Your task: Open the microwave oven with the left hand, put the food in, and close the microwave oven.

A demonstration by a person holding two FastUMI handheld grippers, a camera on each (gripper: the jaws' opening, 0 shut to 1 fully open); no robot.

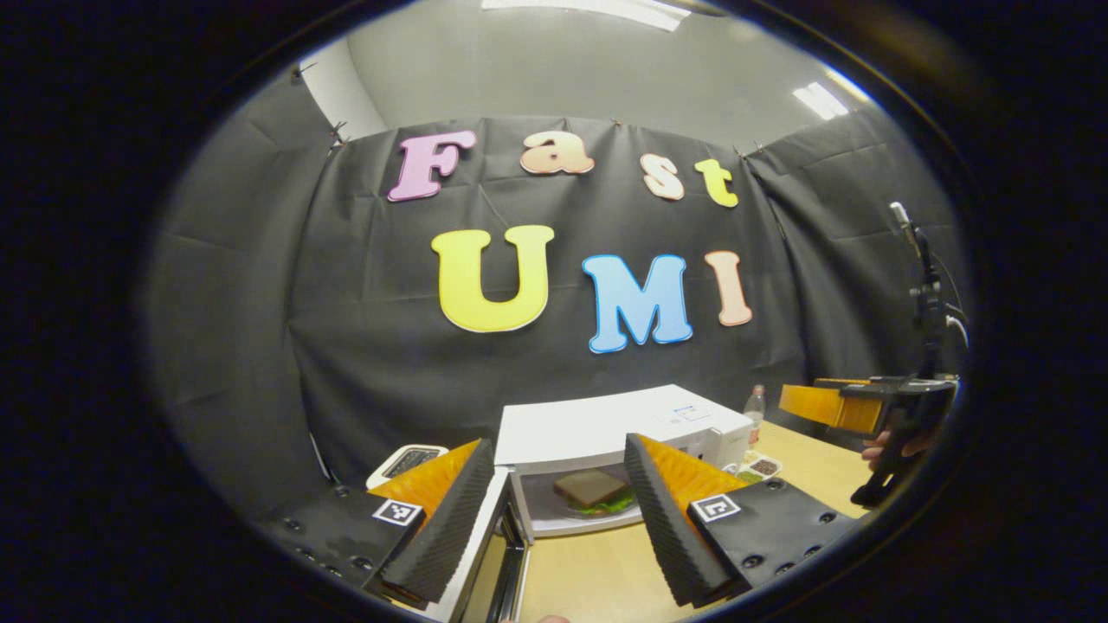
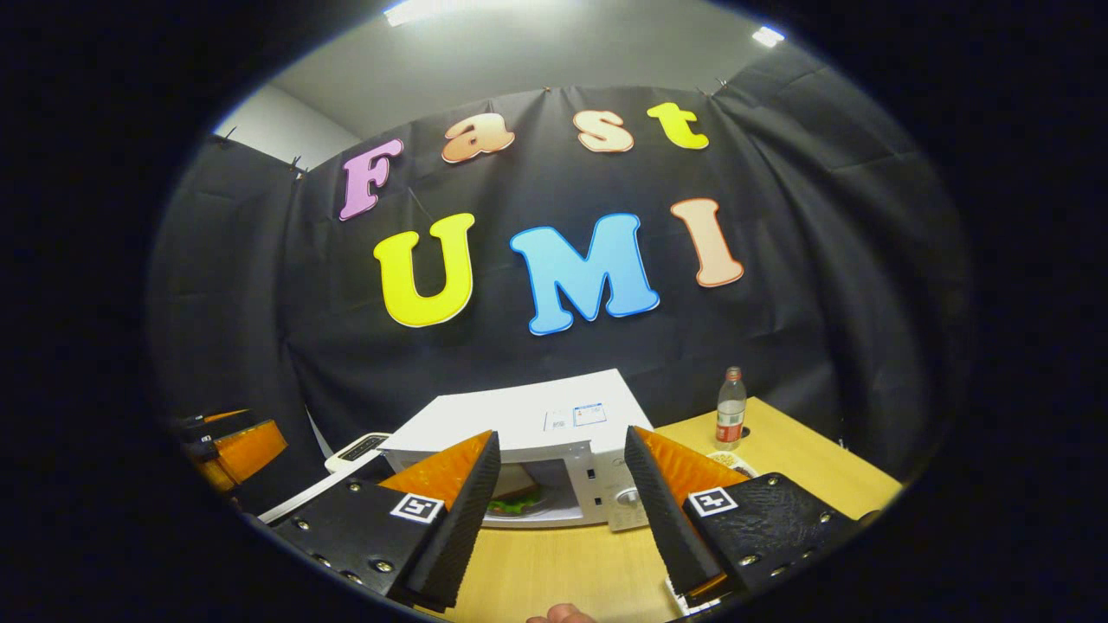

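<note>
Inside the boxy white microwave (image 1: 619,428), perhaps a sandwich (image 1: 593,491); both ridged grippers spread.

Bright white ceiling light strips (image 1: 597,10) light the booth evenly from above, glaring slightly in both views. The pale wooden worktop (image 2: 805,467) shows only soft shadows. Fisheye distortion bends everything near the edges; the centres stay sharp.

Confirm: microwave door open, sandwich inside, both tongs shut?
Not quite. The tongs are open: the left tongs in the left gripper view, the right tongs in the right gripper view, both empty. The microwave door is open, sandwich inside.
</note>
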